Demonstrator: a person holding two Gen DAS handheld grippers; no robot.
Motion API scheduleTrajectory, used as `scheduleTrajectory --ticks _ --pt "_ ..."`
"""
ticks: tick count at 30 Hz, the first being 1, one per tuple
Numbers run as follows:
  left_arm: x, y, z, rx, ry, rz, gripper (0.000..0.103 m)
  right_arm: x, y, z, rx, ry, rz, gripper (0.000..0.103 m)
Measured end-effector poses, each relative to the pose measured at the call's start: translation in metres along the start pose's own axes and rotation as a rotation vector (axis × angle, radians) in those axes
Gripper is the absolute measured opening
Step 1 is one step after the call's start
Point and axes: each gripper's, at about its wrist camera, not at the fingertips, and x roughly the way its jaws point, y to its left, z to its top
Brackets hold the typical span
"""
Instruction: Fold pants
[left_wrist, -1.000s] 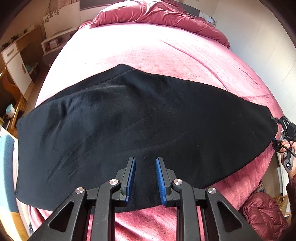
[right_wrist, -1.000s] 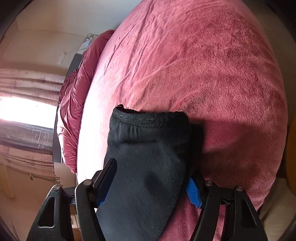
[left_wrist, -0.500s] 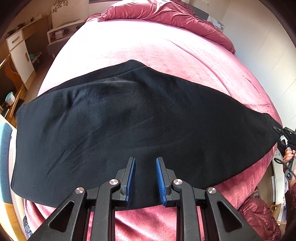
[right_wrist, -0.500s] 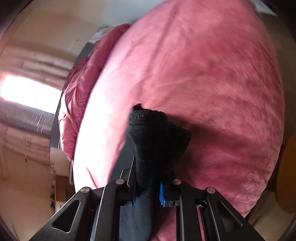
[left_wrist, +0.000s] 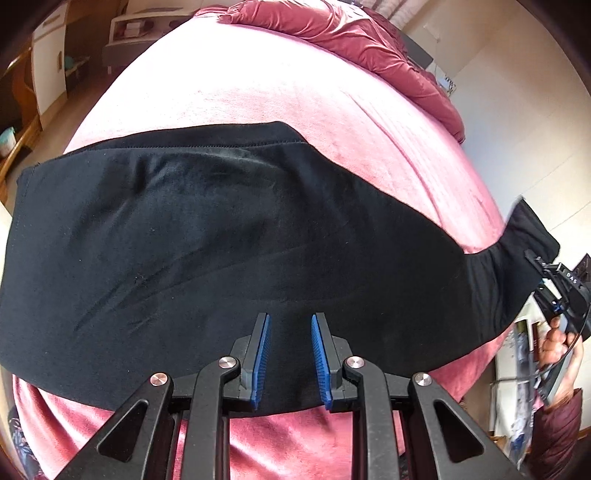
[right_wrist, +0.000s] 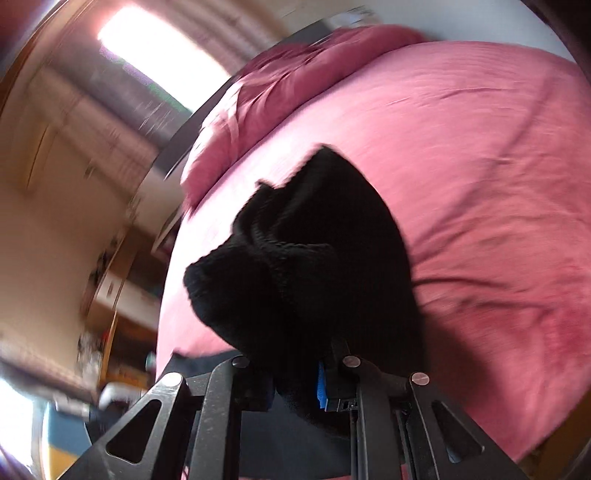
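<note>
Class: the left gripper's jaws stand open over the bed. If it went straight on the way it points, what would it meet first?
Most likely the black pants: the left gripper points at them, nothing shows between. Depth is unclear.

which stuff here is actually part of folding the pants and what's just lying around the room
Part of the job:
- black pants, spread across the pink bed
- right gripper, shut on the bunched end of the pants
- left gripper, open, nothing between its fingers

Just lying about:
- crumpled red duvet at the far end of the bed
- white cabinet off to the left
</note>
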Motion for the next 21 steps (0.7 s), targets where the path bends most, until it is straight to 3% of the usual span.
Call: scheduleTrajectory --ticks 7,12,19,21 --pt "-0.006 0.017 0.003 -0.081 0.016 -0.106 0.023 0.073 0.097 -0.053 -0.193 0.205 0.086 0.017" --pt "-0.005 0.034 0.003 -0.141 0.038 -0.192 0.027 0.13 0.137 -0.101 -0.308 0.358 0.031 0.017" --pt "-0.007 0.05 0.008 -0.196 0.052 -0.288 0.031 0.151 0.147 -0.141 -0.443 0.395 -0.055 0.025" --pt "-0.005 0.05 0.013 -0.214 0.061 -0.319 0.031 0.153 0.153 -0.147 -0.456 0.399 -0.038 0.036"
